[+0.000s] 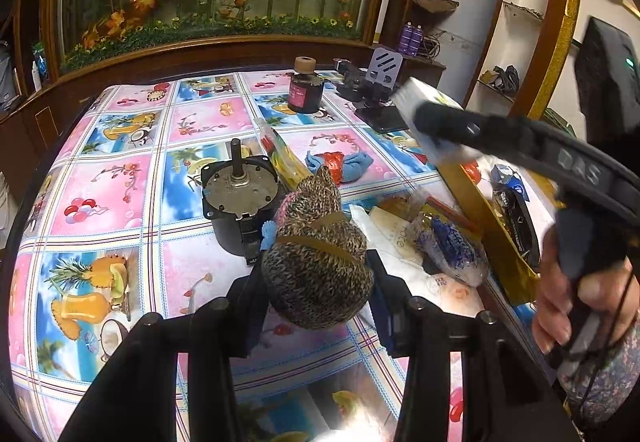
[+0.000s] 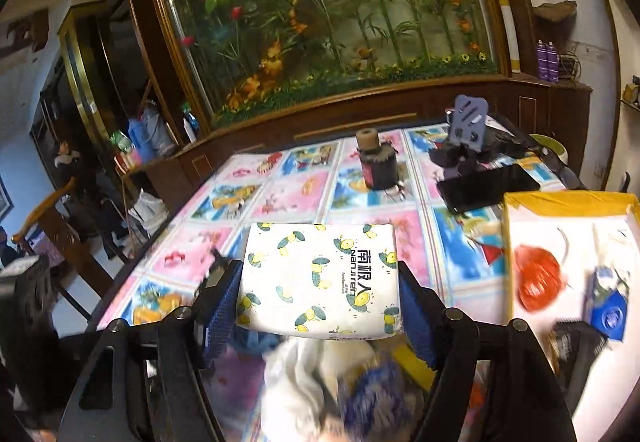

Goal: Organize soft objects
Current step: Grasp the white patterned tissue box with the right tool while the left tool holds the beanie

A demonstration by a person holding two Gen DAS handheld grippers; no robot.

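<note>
Inside the yellow box (image 2: 568, 202), red mesh ball (image 2: 538, 278); left tool (image 1: 318, 282) gripping knitted toy (image 1: 316, 262), right tool (image 2: 320, 290) gripping tissue pack (image 2: 320, 278)

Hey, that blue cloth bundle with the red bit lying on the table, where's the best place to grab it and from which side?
Grip the blue cloth bundle across its bunched middle near the red part, coming from above: it lies low and loose on the tablecloth, with open space around it.
</note>
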